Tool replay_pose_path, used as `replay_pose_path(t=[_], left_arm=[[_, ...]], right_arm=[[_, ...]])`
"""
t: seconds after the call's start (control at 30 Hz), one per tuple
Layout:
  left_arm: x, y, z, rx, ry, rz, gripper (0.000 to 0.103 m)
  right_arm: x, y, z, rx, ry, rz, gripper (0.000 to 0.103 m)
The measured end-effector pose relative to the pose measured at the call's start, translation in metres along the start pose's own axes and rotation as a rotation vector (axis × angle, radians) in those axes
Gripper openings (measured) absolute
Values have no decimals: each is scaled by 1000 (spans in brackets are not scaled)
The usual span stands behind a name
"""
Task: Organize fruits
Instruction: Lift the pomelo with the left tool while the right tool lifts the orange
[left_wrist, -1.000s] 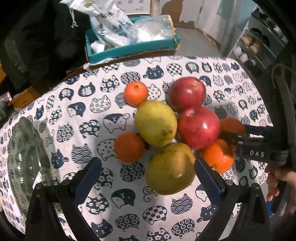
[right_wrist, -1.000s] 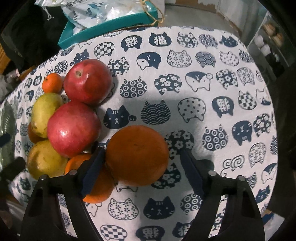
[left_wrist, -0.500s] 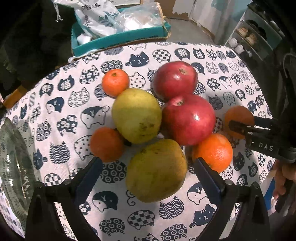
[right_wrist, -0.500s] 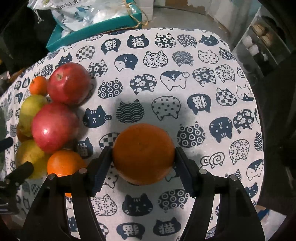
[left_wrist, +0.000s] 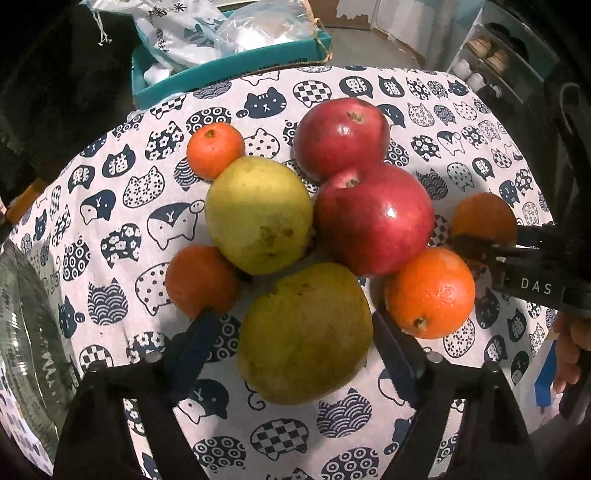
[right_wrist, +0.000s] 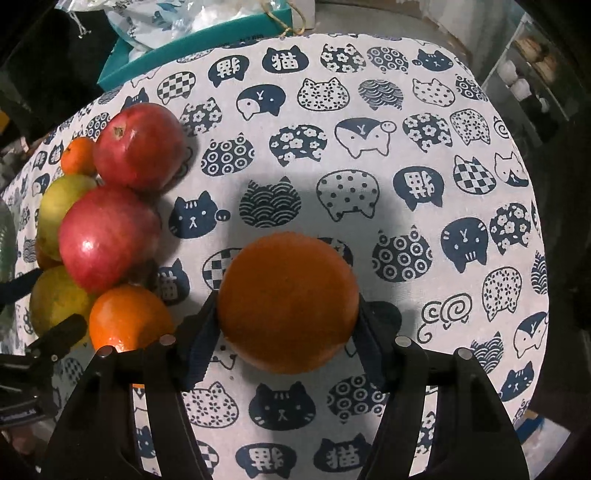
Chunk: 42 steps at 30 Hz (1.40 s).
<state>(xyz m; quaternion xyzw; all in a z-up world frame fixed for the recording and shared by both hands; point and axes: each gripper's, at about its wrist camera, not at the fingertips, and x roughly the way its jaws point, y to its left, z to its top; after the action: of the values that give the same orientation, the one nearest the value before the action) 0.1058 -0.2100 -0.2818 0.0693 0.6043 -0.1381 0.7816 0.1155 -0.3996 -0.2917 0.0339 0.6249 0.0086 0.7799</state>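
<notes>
A cluster of fruit lies on the cat-print tablecloth (left_wrist: 110, 192): two red pomegranates (left_wrist: 373, 221), two yellow-green pears, and several oranges. My left gripper (left_wrist: 291, 332) is open, its fingers on either side of the near pear (left_wrist: 304, 334), one fingertip by a small orange (left_wrist: 201, 280). My right gripper (right_wrist: 286, 325) is shut on a large orange (right_wrist: 288, 301), held just right of the cluster; it also shows in the left wrist view (left_wrist: 484, 218). Another orange (left_wrist: 430, 293) lies beside the near pear.
A clear glass bowl (left_wrist: 26, 339) sits at the left edge of the table. A teal box (left_wrist: 229, 70) with plastic bags stands past the far table edge. Shelves (left_wrist: 498, 55) stand at the far right. Bare cloth spreads right of the fruit (right_wrist: 424, 166).
My left gripper has moved forward so its open fingers now flank the near pear. My right gripper closed on the large orange and drew it slightly right, away from the cluster.
</notes>
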Motion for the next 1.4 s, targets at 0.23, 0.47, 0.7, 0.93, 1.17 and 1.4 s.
replay_pose_path(t=[0.23, 0.47, 0.7, 0.93, 1.17, 1.4], left_arm=[[9, -5, -4, -8, 41, -13, 73], [12, 0, -4, -42, 20, -34, 73], [1, 7, -14, -59, -28, -2, 73], [-26, 21, -21, -80, -84, 9, 73], [-59, 41, -29, -111, -153, 30, 73], [-91, 62, -36, -149, -215, 51, 73]], right_arm=[[-9, 5, -8, -6, -23, -33, 65], [-25, 8, -12, -31, -69, -38, 65], [-44, 20, -19, -75, -137, -45, 65], [-67, 34, -18, -86, -204, -30, 65], [-90, 54, -16, -110, -271, -19, 64], [-116, 75, -16, -141, -332, 0, 64]])
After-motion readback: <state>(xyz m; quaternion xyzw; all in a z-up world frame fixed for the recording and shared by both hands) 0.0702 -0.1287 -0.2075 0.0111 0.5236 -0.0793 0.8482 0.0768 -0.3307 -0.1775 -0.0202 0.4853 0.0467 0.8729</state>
